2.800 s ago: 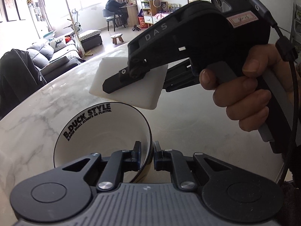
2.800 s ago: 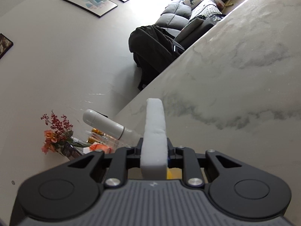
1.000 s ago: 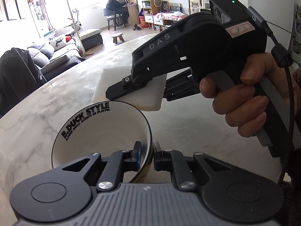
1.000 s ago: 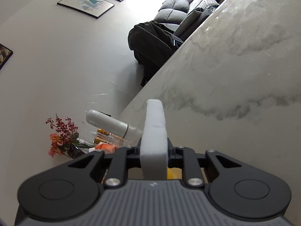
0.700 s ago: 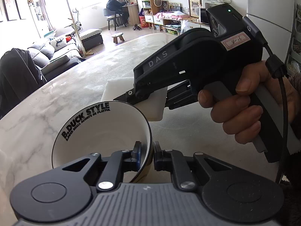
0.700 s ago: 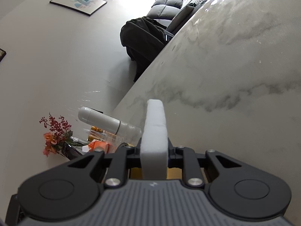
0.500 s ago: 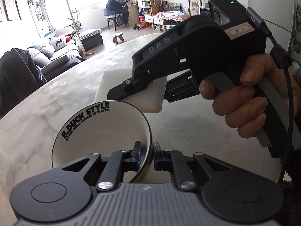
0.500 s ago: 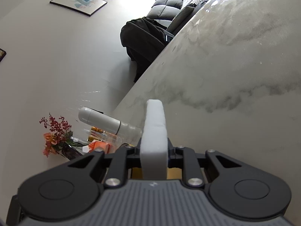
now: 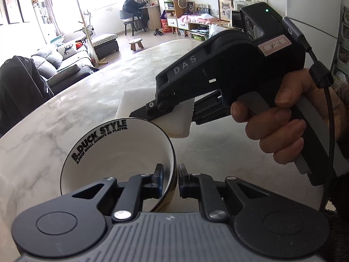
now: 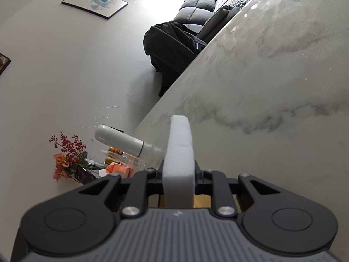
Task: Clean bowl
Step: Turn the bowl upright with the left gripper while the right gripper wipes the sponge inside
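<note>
A white bowl [image 9: 113,157] with black "B.DUCK STYLE" lettering is tilted over the marble table [image 9: 43,142]. My left gripper [image 9: 170,181] has one finger inside the bowl and one outside its near rim. Its jaws are opening, though the rim still sits between the pads. Beyond the bowl's far rim, a hand [image 9: 281,128] holds my right gripper [image 9: 148,111], which is shut on a white sponge [image 9: 128,100]. In the right wrist view the sponge [image 10: 180,142] stands on edge between the fingers of the right gripper [image 10: 177,174], over the table [image 10: 272,76].
A black coat [image 9: 19,87] hangs at the table's left edge, with a grey sofa [image 9: 54,61] behind it. A person sits at a desk far back. Past the table's edge are a white bottle [image 10: 122,140], orange flowers [image 10: 65,159] and small packets.
The right gripper and sponge have shifted only slightly, staying just beyond the bowl's far rim. The bowl and the left gripper's fingers look the same as before.
</note>
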`<state>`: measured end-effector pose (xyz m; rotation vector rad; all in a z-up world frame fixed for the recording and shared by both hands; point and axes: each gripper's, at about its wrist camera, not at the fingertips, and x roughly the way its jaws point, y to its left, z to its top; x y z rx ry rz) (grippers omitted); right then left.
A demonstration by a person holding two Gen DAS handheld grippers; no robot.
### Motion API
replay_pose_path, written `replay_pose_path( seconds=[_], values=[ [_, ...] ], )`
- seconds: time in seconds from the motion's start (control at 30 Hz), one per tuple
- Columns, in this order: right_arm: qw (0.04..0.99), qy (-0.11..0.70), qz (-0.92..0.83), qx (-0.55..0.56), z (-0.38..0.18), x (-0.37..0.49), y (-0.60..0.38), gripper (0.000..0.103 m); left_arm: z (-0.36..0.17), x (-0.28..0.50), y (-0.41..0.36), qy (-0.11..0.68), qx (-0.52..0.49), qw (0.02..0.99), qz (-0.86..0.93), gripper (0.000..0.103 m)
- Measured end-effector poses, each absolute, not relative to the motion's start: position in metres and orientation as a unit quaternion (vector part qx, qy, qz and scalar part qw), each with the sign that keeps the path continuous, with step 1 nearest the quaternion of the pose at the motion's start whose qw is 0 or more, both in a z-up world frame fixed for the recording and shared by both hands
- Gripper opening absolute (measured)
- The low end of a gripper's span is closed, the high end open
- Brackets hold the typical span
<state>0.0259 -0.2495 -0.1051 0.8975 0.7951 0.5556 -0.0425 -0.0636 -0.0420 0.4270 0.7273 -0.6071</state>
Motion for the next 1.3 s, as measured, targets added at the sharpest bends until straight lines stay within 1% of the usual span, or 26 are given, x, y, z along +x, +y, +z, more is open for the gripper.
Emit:
replay_pose_path(
  seconds=[0.03, 0.17, 0.23, 0.47, 0.53, 0.7, 1.0, 1.2, 1.27, 1.3],
  values=[
    [0.79, 0.373, 0.256, 0.414, -0.106, 0.026, -0.249, 0.023, -0.041, -0.043, -0.063, 0.344, 0.203, 0.87, -0.289, 0.039],
    [0.811, 0.393, 0.234, 0.365, -0.106, 0.026, -0.243, 0.023, -0.034, -0.044, -0.059, 0.334, 0.195, 0.878, -0.283, 0.045],
    [0.821, 0.396, 0.225, 0.344, -0.104, 0.025, -0.24, 0.023, -0.03, -0.044, -0.057, 0.329, 0.193, 0.882, -0.277, 0.053],
    [0.831, 0.387, 0.217, 0.337, -0.098, 0.023, -0.244, 0.023, -0.016, -0.048, -0.049, 0.308, 0.184, 0.896, -0.261, 0.058],
    [0.833, 0.386, 0.215, 0.334, -0.097, 0.023, -0.244, 0.023, -0.013, -0.048, -0.047, 0.307, 0.18, 0.897, -0.261, 0.062],
    [0.841, 0.386, 0.209, 0.316, -0.093, 0.022, -0.24, 0.023, -0.009, -0.049, -0.042, 0.308, 0.169, 0.898, -0.264, 0.063],
    [0.841, 0.383, 0.213, 0.317, -0.09, 0.024, -0.239, 0.024, 0.006, -0.053, -0.029, 0.285, 0.161, 0.914, -0.24, 0.063],
    [0.841, 0.384, 0.214, 0.316, -0.091, 0.024, -0.238, 0.025, 0.0, -0.041, -0.016, 0.3, 0.158, 0.919, -0.201, 0.063],
    [0.84, 0.384, 0.214, 0.317, -0.091, 0.024, -0.238, 0.026, -0.006, -0.036, -0.014, 0.31, 0.159, 0.919, -0.185, 0.062],
    [0.84, 0.385, 0.214, 0.318, -0.091, 0.025, -0.238, 0.027, -0.009, -0.033, -0.012, 0.315, 0.158, 0.918, -0.181, 0.058]
  ],
)
